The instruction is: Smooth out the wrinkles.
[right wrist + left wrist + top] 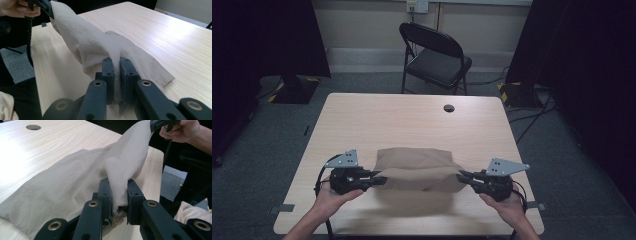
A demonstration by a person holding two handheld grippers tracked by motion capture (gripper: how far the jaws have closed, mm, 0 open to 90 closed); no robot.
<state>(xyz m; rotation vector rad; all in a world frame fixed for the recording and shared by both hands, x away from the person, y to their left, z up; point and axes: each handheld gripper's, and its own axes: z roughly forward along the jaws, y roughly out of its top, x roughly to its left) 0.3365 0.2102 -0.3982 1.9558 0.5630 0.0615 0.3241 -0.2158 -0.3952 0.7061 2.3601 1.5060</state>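
Observation:
A beige cloth (419,167) lies folded on the near half of the wooden table (377,117). Its near edge is lifted off the surface and stretched between both grippers. My left gripper (381,179) is shut on the cloth's near left corner; in the left gripper view the fabric (75,182) bunches between the pads (105,195). On the near right corner my right gripper (462,176) is shut, with the cloth (100,47) pinched thin between its pads (126,75). Each hand and its gripper also appears far off in the other's view: the right gripper (160,123) and the left gripper (46,6).
A black folding chair (434,55) stands beyond the table's far edge. A round cable hole (449,108) sits near the far right of the tabletop. Dark stands and cables flank the table on the grey carpet.

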